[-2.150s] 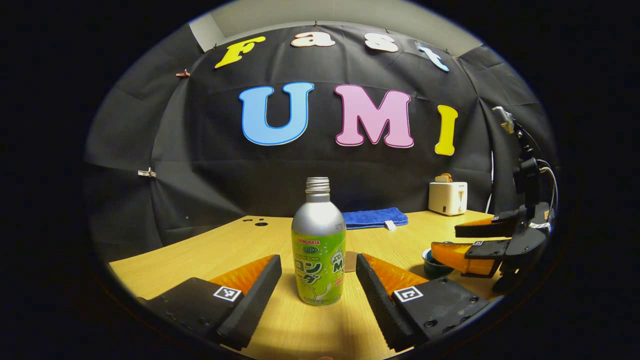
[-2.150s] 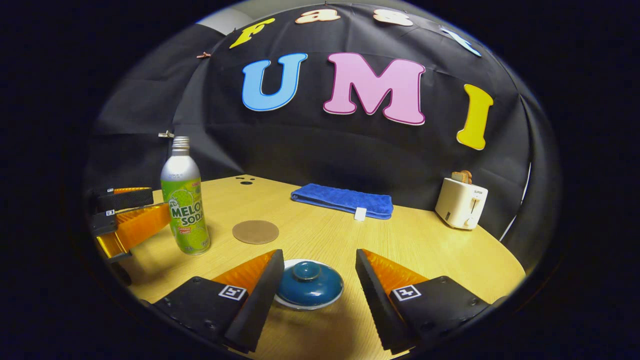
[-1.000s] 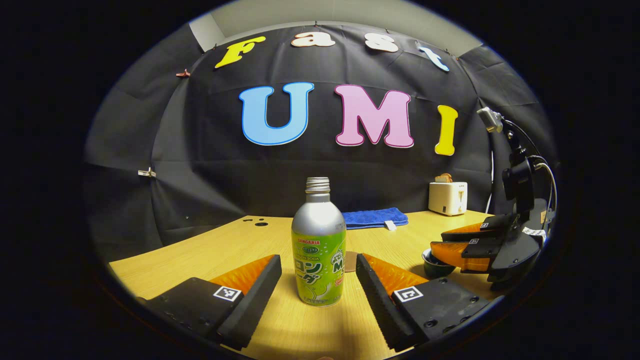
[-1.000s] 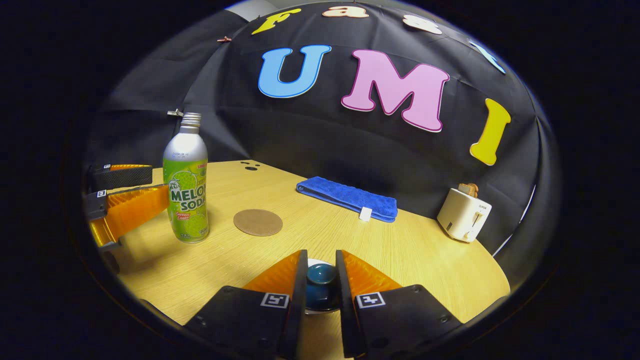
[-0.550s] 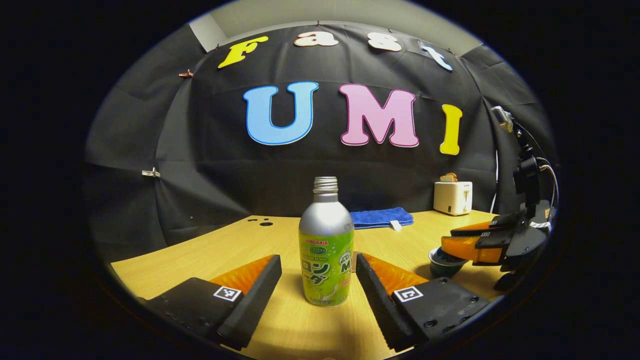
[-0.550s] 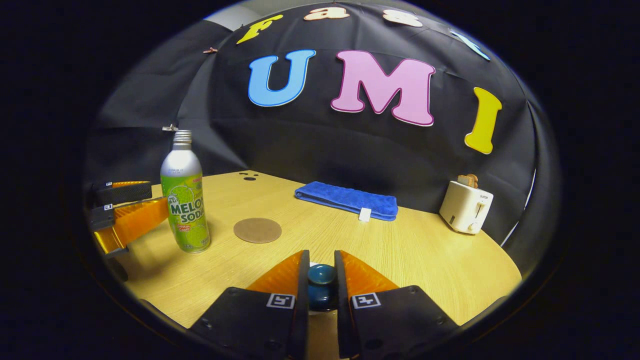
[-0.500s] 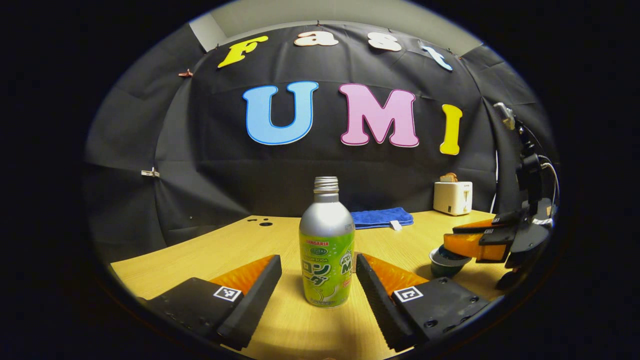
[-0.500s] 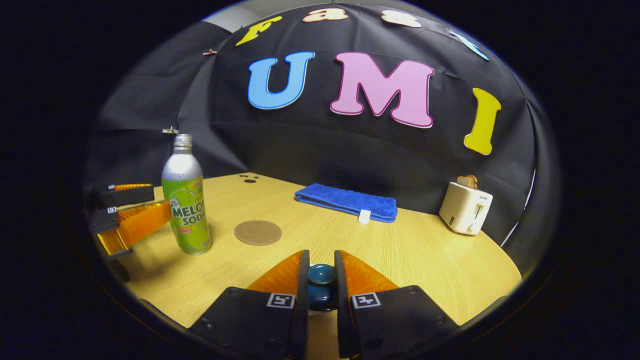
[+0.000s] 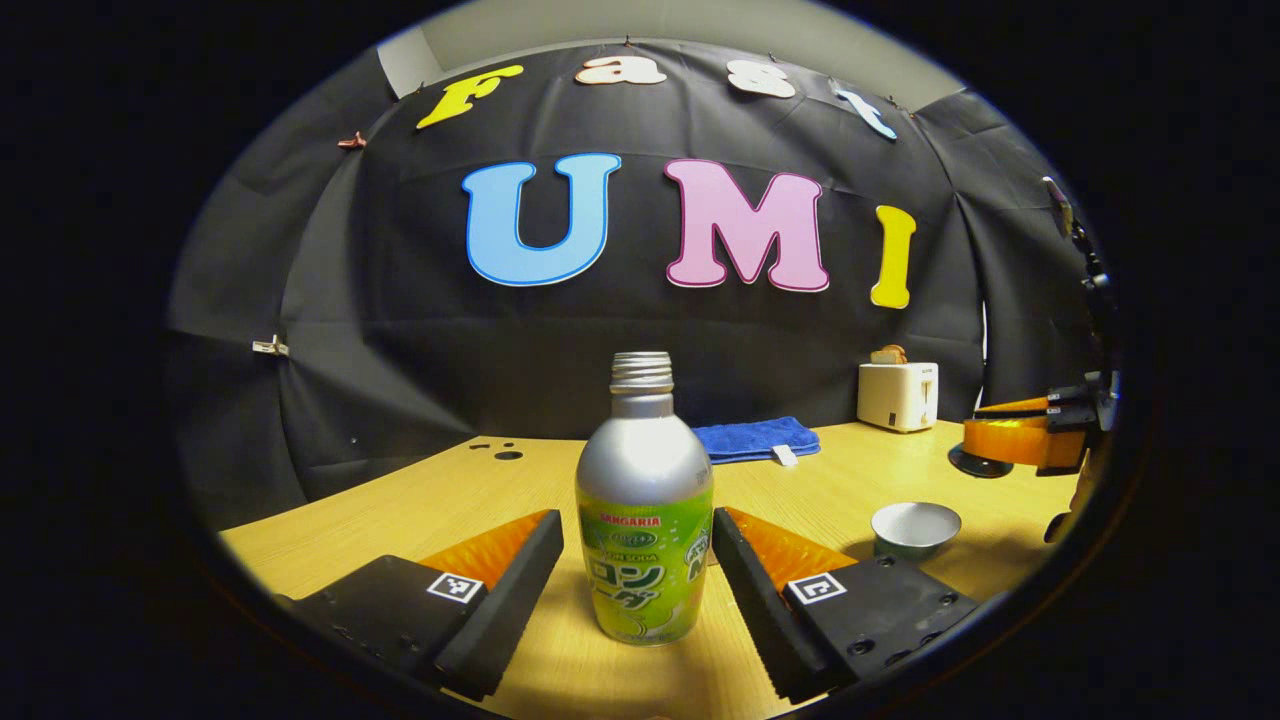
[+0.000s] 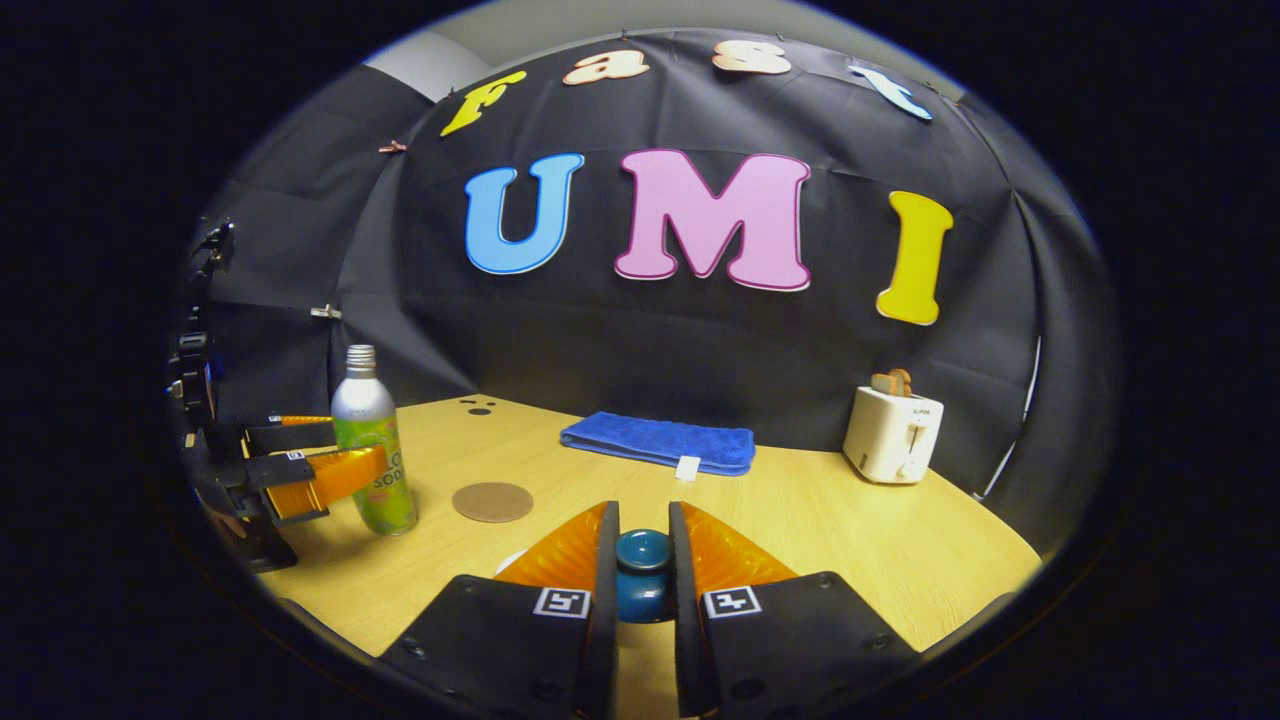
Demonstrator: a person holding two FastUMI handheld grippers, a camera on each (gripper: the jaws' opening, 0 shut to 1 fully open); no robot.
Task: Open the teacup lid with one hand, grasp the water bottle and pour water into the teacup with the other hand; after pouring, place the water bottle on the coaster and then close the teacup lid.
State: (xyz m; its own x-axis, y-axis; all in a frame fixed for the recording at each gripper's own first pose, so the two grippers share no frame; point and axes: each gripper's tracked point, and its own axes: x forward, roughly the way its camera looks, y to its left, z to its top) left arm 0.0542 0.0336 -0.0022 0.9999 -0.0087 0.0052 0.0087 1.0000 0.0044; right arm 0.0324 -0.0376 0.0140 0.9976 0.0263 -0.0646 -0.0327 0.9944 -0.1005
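Wooden table: bottle, open teacup, coaster, blue towel, toaster.

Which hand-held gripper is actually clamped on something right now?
The right hand-held gripper: its fingers pinch the teacup lid by the knob. The left hand-held gripper is open, its fingers on either side of the water bottle.
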